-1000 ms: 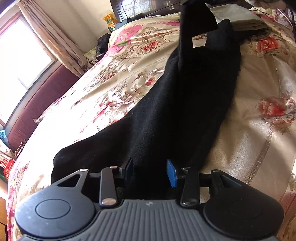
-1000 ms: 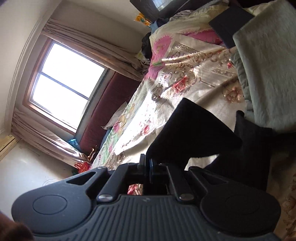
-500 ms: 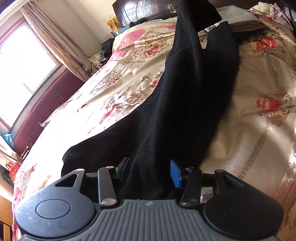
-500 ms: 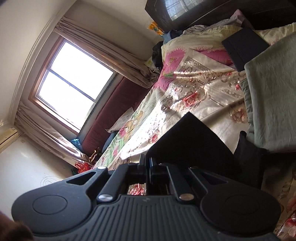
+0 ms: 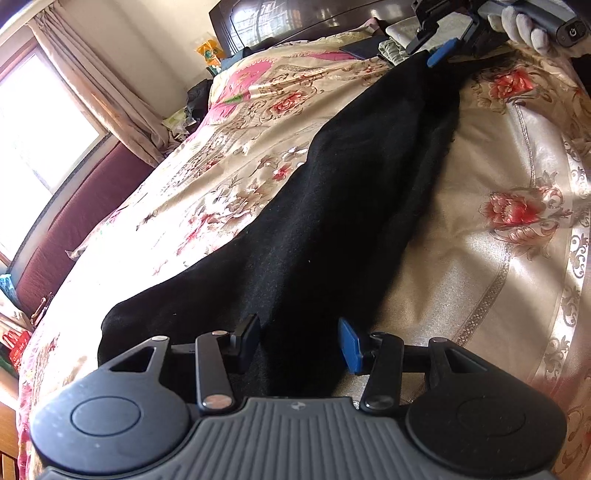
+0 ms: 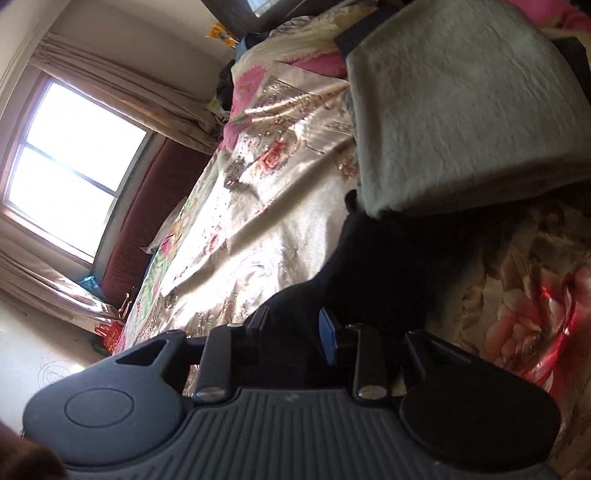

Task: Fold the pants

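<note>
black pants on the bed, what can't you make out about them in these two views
- Near end of the black pants: left wrist view, hidden behind the left gripper.
- Far end: right wrist view, tucked under the grey blanket, blurred.
- Seams and folds: both views, fabric too dark.

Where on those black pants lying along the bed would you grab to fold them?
Probably the far end of the black pants, beside the grey blanket, coming from above: they lie long and flat on the bedspread, so that end could be carried back over the near end.

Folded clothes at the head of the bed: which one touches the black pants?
The grey-green fleece: its lower edge meets the black pants. The dark folded item behind it lies apart.
</note>
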`<state>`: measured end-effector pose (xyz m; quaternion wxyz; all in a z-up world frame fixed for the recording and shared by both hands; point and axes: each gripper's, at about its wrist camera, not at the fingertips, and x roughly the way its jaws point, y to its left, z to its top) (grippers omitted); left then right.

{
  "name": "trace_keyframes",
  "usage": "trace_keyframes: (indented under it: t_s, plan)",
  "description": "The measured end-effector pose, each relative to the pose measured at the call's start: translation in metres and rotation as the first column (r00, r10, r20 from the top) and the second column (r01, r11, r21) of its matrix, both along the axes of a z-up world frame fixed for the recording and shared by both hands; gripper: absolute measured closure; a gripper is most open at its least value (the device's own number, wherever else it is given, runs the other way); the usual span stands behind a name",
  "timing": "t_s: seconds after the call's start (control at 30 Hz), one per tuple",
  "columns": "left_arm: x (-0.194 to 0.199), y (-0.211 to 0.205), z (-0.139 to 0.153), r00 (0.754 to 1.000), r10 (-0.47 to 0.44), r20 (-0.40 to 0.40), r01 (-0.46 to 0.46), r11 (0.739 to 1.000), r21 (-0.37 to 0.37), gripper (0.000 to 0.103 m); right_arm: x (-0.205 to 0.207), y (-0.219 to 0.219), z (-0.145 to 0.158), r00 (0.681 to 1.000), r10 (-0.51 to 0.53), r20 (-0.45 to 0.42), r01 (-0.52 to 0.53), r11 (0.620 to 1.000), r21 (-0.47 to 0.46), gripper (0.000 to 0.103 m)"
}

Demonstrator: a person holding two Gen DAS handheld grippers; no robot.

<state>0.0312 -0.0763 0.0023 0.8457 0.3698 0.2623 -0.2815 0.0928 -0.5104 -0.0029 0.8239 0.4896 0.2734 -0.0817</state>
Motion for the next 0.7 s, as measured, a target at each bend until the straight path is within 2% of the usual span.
trace_keyframes:
  t_s: [0.03,0.1,0.13,0.23,0.33,0.4,0.5,0.6,0.63,0.7]
  plan:
    - [0.0,-0.001,0.0,1.0,0.0,-0.006,0.0,1.0,0.001,0.041,-0.002,-0.001,-0.006,1.0,-0.011,0.0,0.011,1.0,0.013,0.071]
    - [0.001,-0.003,-0.002,1.0,-0.001,-0.018,0.001,1.0,0.004,0.041,-0.003,-0.005,-0.016,0.999,-0.036,0.008,0.036,0.999,0.038,0.058]
    - [0.002,-0.005,-0.003,1.0,-0.002,-0.021,0.003,1.0,0.008,0.041,-0.001,-0.007,-0.021,0.999,-0.043,0.013,0.043,0.998,0.047,0.056]
    - [0.005,-0.014,-0.005,1.0,-0.006,-0.019,0.006,1.0,0.013,0.041,0.014,-0.011,-0.033,0.997,-0.063,0.038,0.06,0.996,0.068,0.055]
    - [0.006,-0.021,0.0,1.0,-0.015,-0.013,0.015,1.0,-0.001,0.041,0.032,-0.013,-0.039,0.995,-0.051,0.089,0.038,0.989,0.144,0.058]
    - [0.005,-0.025,0.004,1.0,-0.025,-0.003,0.025,1.0,-0.007,0.041,0.038,-0.01,-0.026,0.992,-0.027,0.126,0.012,0.993,0.114,0.093]
    - [0.004,-0.028,0.009,0.999,-0.046,0.015,0.046,0.999,-0.012,0.041,0.039,-0.006,0.016,0.971,0.038,0.235,-0.05,0.998,0.044,0.093]
    - [0.004,-0.031,0.015,0.998,-0.057,0.031,0.057,0.998,-0.016,0.041,0.034,-0.003,0.064,0.937,0.095,0.337,-0.094,0.995,-0.02,0.094]
    - [0.005,-0.033,0.017,0.998,-0.056,0.034,0.056,0.998,-0.025,0.041,0.029,-0.001,0.077,0.926,0.11,0.361,-0.1,0.994,-0.045,0.094]
    - [0.005,-0.033,0.019,0.998,-0.054,0.031,0.056,0.998,-0.042,0.041,0.017,0.0,0.085,0.928,0.112,0.356,-0.087,0.992,-0.086,0.093]
